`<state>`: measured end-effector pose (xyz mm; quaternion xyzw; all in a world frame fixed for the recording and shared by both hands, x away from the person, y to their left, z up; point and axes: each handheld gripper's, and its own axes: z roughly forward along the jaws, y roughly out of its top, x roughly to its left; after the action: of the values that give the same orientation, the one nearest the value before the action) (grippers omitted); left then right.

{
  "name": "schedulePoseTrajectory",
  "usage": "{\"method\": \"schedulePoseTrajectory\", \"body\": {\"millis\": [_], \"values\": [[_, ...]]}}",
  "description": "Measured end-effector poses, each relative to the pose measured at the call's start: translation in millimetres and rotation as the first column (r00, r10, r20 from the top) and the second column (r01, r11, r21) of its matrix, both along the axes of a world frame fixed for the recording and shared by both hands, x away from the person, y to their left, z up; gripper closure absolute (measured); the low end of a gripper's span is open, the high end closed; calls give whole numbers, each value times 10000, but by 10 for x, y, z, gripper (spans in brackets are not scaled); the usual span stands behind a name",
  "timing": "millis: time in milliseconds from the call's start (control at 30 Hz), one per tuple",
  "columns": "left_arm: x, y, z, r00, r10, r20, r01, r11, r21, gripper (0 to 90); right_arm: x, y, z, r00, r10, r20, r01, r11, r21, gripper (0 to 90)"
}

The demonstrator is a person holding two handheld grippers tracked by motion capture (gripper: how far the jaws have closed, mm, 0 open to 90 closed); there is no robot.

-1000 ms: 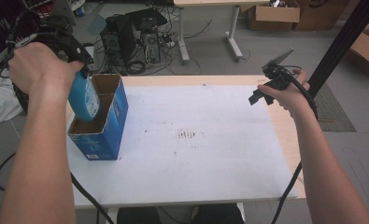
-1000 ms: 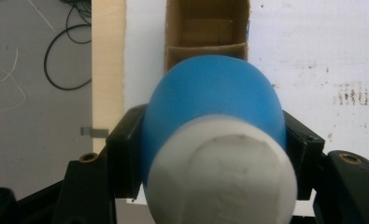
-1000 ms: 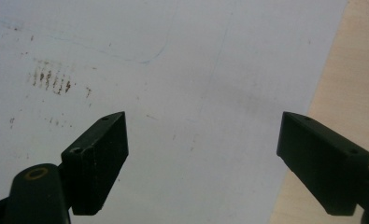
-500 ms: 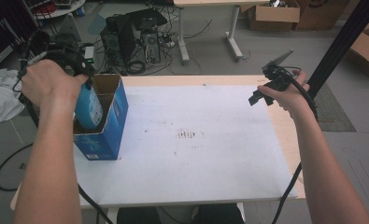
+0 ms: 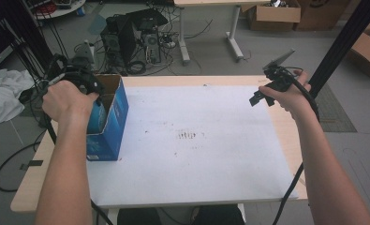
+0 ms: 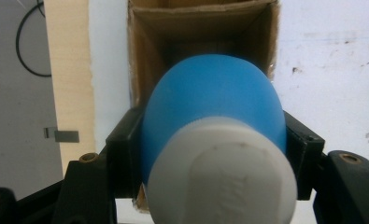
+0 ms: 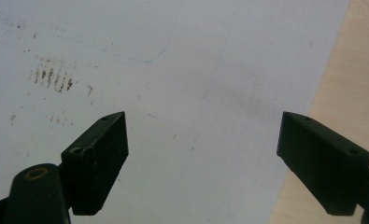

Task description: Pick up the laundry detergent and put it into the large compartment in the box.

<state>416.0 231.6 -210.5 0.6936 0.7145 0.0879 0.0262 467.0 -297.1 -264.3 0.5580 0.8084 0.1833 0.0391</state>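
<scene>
Blue bottle (image 6: 213, 107) clamped between left tongs (image 6: 213, 154), over open box (image 6: 147, 56).

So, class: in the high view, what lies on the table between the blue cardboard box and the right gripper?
Between the blue cardboard box and the right gripper, the high view shows bare white sheet with small brown marks.

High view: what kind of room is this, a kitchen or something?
Probably a workshop or lab: computer towers with tangled cables sit on the floor, cardboard boxes behind, and a plain work table.
</scene>
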Motion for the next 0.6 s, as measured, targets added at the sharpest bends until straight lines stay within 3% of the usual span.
{"method": "schedulePoseTrajectory", "body": {"millis": [267,600], "values": [[18,48,-282,9993,90,-352,-92,9999,-56,382,0,-6,-9,10000,3,-11,-3,9999,-121,165],[24,65,-494,9981,55,-614,-44,9999,167,382,-3,-25,-6,10000,-14,25,14,10000,-77,165]]}}
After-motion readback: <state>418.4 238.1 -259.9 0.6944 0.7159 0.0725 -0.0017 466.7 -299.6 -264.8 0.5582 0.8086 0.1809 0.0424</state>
